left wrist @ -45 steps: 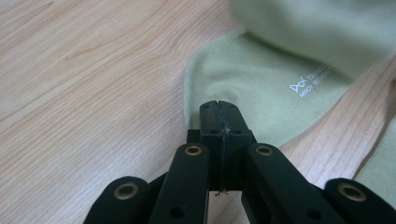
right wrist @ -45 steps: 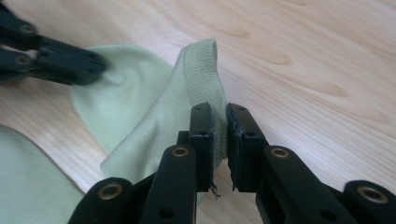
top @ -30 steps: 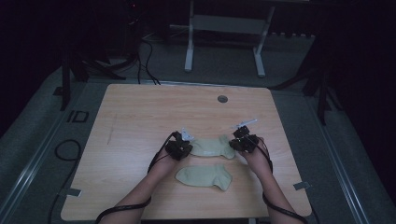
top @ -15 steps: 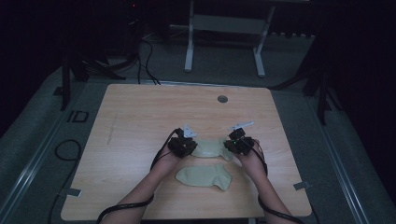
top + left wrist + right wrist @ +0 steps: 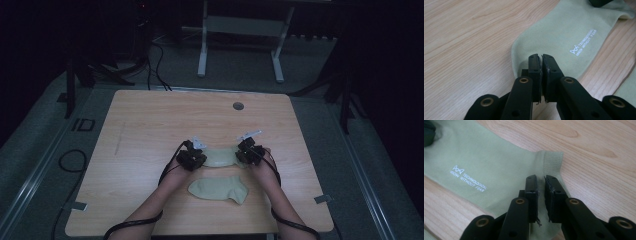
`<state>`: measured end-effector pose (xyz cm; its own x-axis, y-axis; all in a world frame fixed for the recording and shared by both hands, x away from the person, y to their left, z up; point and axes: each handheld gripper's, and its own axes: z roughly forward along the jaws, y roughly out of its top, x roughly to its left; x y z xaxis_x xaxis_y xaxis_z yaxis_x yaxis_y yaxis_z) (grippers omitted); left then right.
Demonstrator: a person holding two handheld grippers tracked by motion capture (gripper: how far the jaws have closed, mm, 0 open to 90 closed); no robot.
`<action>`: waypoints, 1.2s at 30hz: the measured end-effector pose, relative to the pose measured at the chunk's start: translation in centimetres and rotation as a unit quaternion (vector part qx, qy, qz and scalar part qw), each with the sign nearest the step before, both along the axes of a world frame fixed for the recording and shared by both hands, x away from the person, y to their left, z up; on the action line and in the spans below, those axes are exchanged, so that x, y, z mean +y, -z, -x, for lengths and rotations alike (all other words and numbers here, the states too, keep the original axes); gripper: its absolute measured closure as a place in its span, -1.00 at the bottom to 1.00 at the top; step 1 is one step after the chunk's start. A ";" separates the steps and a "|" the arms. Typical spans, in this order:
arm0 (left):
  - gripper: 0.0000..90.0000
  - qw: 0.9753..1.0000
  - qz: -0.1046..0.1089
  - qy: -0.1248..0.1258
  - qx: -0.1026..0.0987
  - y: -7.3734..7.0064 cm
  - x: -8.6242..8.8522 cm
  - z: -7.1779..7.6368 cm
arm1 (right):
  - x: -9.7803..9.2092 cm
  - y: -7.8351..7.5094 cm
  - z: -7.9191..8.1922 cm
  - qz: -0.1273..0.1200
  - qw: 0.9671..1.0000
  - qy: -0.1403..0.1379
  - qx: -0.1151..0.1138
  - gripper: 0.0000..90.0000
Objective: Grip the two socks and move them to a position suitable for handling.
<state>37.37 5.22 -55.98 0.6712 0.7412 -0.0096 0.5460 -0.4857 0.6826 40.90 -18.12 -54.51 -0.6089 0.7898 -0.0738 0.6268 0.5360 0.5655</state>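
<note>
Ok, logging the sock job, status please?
Left gripper shut on far sock's toe, right gripper nearly shut at its cuff. Far sock flat between them. Near sock loose, nothing in the way.

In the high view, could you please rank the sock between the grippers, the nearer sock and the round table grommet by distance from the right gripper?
From the right gripper:
1. Sock between the grippers, directly beside it, toward the left gripper.
2. Nearer sock, toward the person.
3. Round grommet, near the table's far edge.
</note>
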 end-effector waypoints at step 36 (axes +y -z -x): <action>0.98 0.998 0.023 0.054 0.002 0.5 0.2 9.8 | -1.6 0.1 11.6 0.003 0.998 -0.062 0.009 0.94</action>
<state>27.61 5.47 -56.51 0.7466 0.6638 -0.0457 0.4957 -0.5091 0.7036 29.27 -19.75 -54.60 -0.7030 0.7081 -0.0664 0.5662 0.6137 0.5503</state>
